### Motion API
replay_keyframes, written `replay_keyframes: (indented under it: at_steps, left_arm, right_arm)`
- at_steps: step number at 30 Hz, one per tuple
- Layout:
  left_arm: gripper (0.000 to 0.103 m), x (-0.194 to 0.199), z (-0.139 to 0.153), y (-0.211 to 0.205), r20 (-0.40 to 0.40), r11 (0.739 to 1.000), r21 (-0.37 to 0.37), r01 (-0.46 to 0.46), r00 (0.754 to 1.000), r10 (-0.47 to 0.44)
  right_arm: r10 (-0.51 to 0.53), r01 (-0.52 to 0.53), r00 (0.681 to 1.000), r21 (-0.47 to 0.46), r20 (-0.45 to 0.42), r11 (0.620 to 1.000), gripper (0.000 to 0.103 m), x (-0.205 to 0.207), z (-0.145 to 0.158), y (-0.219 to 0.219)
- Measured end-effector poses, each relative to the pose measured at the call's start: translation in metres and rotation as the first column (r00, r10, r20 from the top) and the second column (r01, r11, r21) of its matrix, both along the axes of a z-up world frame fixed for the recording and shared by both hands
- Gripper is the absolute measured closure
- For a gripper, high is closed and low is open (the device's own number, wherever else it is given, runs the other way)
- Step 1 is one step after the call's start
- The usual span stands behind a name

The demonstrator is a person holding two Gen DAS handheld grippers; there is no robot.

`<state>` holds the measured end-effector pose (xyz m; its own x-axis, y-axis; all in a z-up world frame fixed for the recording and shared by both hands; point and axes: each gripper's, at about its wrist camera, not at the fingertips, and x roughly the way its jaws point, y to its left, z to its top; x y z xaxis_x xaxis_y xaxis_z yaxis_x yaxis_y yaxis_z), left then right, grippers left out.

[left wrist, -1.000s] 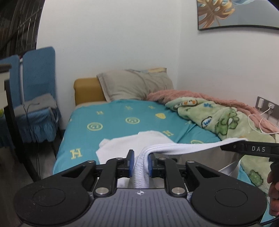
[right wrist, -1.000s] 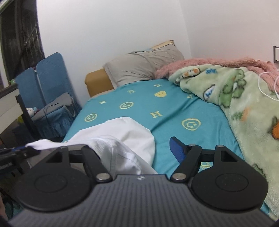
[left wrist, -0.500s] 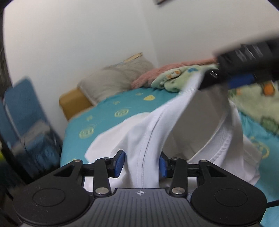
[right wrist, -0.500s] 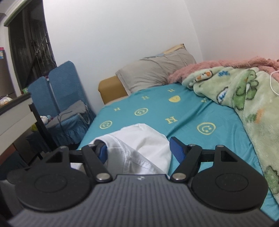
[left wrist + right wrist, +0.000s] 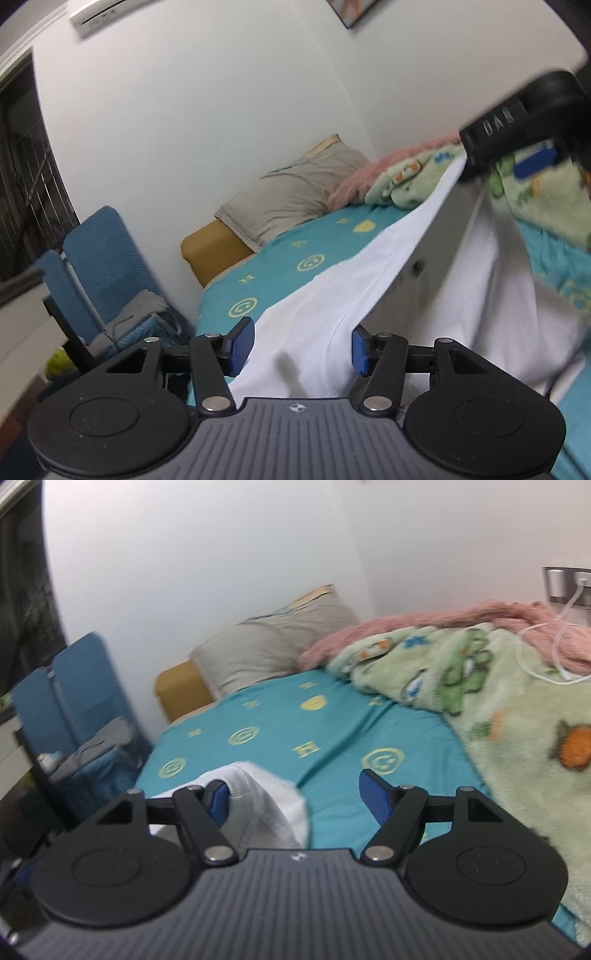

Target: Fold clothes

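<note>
Both tongs gape wide: left tongs (image 5: 299, 345) and right tongs (image 5: 295, 797) straddle white garment (image 5: 369, 280).

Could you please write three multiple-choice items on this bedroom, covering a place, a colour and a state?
1. Where does the grey pillow lie? A. at the head of the bed B. on the floor C. on a shelf
2. What colour is the bed sheet? A. red B. teal with yellow signs C. plain white
3. How do the jaws of the left gripper stand? A. shut on a sock B. shut empty C. open around the white garment

1 A, it leans at the far end; 2 B, yellow smileys on teal; 3 C, a wide gap holds the cloth.
</note>
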<state>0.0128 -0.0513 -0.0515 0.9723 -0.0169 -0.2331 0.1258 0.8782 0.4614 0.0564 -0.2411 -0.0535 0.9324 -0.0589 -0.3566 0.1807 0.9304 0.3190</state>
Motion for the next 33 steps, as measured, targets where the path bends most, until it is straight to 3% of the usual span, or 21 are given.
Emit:
replay_keyframes:
  at_steps: [7,11,14,18,22,28,31,33]
  left_arm:
    - [0.032,-0.025,0.019,0.007,0.082,0.999,-0.011,-0.050,0.995,0.051]
    - [0.028,-0.009,0.031,0.023,0.050,0.981,-0.141,-0.136,0.988,0.145]
    - [0.027,0.008,0.029,0.036,-0.037,0.956,-0.190,-0.225,0.974,0.222]
    - [0.025,0.033,0.025,0.068,-0.183,0.884,-0.306,-0.354,0.933,0.310]
    - [0.024,0.045,0.017,0.076,-0.217,0.889,-0.259,-0.377,0.920,0.327]
    - [0.021,0.069,-0.019,0.051,-0.297,0.964,-0.068,-0.255,0.928,0.225]
    - [0.021,0.080,-0.035,0.045,-0.312,0.968,-0.019,-0.251,0.921,0.233]
    - [0.021,0.086,-0.036,0.052,-0.311,0.958,-0.044,-0.283,0.915,0.256]
  right_arm:
    - [-0.046,0.046,0.999,-0.010,-0.006,0.999,0.030,-0.002,-0.002,-0.008]
    - [-0.015,0.016,1.000,-0.036,0.020,0.999,0.030,-0.006,0.003,-0.001]
    - [0.005,-0.002,0.998,-0.057,0.061,0.998,0.030,-0.014,0.009,0.006]
    - [0.045,-0.032,0.991,-0.109,0.123,0.994,0.029,-0.025,0.018,0.017]
    - [0.075,-0.052,0.989,-0.170,0.129,0.984,0.030,-0.027,0.019,0.028]
    - [0.062,-0.042,0.993,-0.188,0.103,0.981,0.030,-0.024,0.015,0.027]
    - [0.076,-0.062,0.995,-0.193,0.068,0.979,0.030,-0.022,0.012,0.027]
    - [0.087,-0.080,0.996,-0.207,0.027,0.975,0.030,-0.020,0.008,0.030]
